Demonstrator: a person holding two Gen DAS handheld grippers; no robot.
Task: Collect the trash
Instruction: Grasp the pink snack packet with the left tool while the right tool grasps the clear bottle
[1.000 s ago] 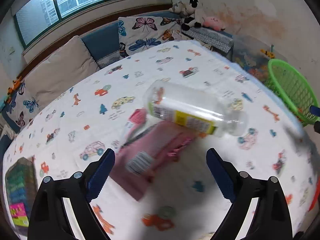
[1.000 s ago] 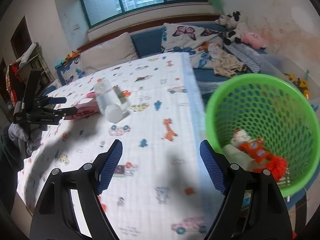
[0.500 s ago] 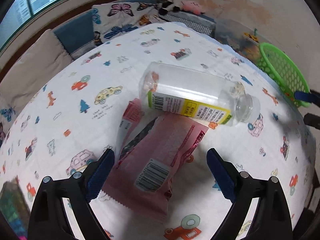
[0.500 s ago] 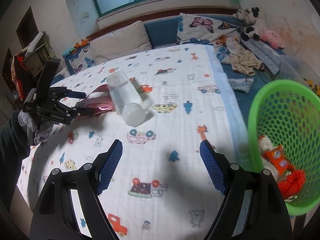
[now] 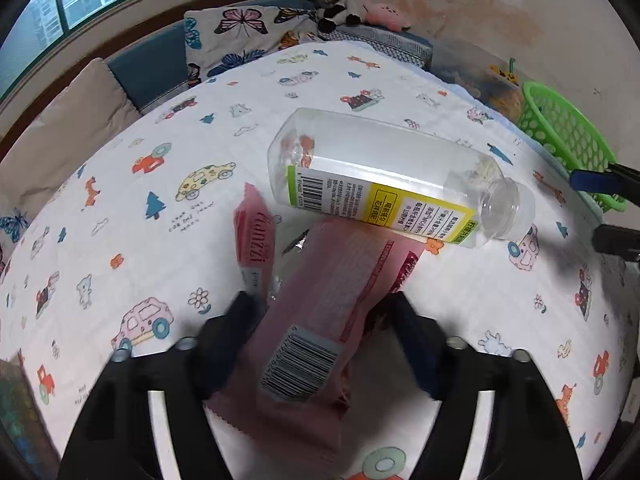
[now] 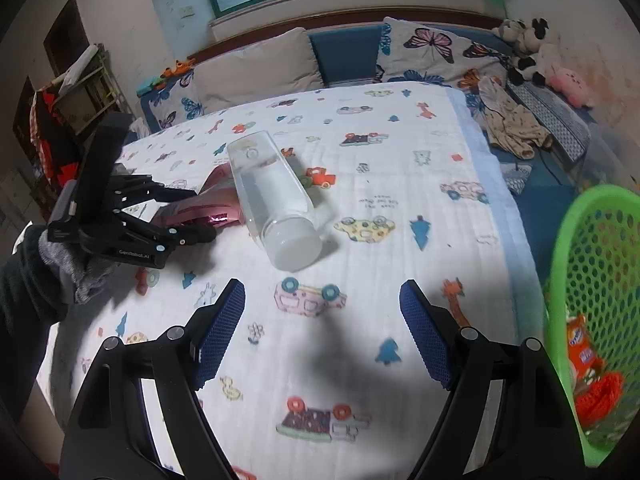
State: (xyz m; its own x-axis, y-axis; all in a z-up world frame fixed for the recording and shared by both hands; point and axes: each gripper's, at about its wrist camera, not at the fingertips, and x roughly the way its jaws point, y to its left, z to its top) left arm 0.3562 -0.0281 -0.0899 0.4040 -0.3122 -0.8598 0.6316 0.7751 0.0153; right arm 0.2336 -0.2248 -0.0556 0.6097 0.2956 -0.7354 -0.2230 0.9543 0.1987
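Two pieces left on bed [image 6: 400, 200]: bottle [image 5: 384, 176], pink wrapper [image 5: 320, 312]. Left claw [image 5: 320, 320] closing around wrapper, not yet pinching. Right claw [image 6: 322, 332] spread, empty. Green basket [image 6: 560, 280] already holds some trash.

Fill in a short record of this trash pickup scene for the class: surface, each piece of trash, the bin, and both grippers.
surface: bed sheet with a cartoon print
bottle: clear plastic bottle, lying on its side
wrapper: pink wrapper, partly under the bottle
bin: green basket, already holding orange trash
left gripper: jaws closing around the wrapper
right gripper: open, empty
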